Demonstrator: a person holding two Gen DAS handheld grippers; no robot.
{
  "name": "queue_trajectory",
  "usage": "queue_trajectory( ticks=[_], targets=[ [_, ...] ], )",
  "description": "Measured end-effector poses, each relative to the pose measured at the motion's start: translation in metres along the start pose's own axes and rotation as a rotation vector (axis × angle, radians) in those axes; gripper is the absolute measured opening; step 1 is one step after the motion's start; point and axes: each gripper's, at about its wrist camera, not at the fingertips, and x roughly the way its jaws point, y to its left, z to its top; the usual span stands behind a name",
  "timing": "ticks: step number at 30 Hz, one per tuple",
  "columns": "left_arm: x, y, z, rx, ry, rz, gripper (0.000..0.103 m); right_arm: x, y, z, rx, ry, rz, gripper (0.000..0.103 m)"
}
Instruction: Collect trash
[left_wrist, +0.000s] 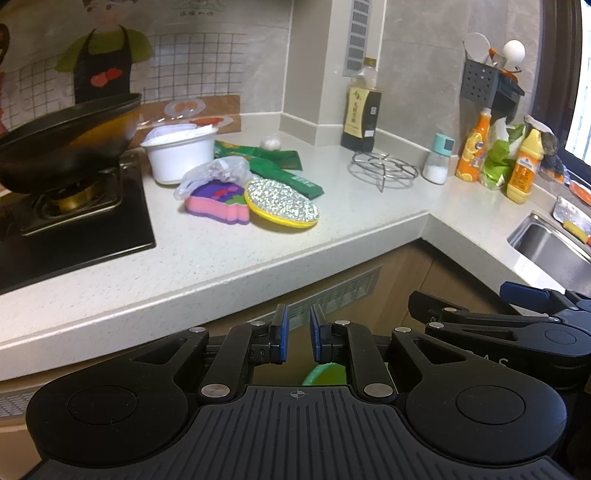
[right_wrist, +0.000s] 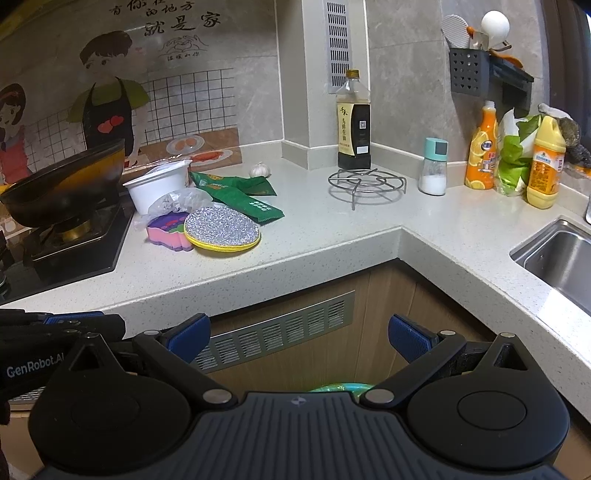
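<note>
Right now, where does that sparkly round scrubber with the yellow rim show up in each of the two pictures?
Left wrist view: sparkly scrubber lies left of centre on the counter, overlapping the pink sponge.
Right wrist view: scrubber lies left of centre.
Shared landmark: the dark sauce bottle in the corner.

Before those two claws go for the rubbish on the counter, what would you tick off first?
1. Right gripper open and empty: ok.
2. Left gripper open enough to grab: not ok, only a narrow gap between its pads, nothing held.
3. Trash in view: ok, white tub, crumpled plastic bag and green wrappers lie together beside the stove.
4. Sponges overlap the trash: not ok, glitter scrubber leans against the wrappers.
5. Bin ready: cannot tell, just a green rim shows below the counter.
</note>
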Motion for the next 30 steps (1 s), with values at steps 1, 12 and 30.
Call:
queue_trajectory(
  ticks=[1, 12, 30],
  targets=[
    [-0.001, 0.0, -0.001, 0.001, -0.001, -0.001, 0.016, 0.0, 0.0, 0.0, 0.0, 0.001, 0.0, 0.102],
    [0.009, -0.003, 0.003, 0.002, 0.012, -0.008, 0.016, 0.006, -0.003, 0.001, 0.001, 0.014, -0.004, 0.102],
    [0.021, 0.0, 0.009, -0.028, 0.015, -0.002, 0.016, 0.016, -0.005, 0.002, -0.038, -0.003, 0.013, 0.103]
  ],
)
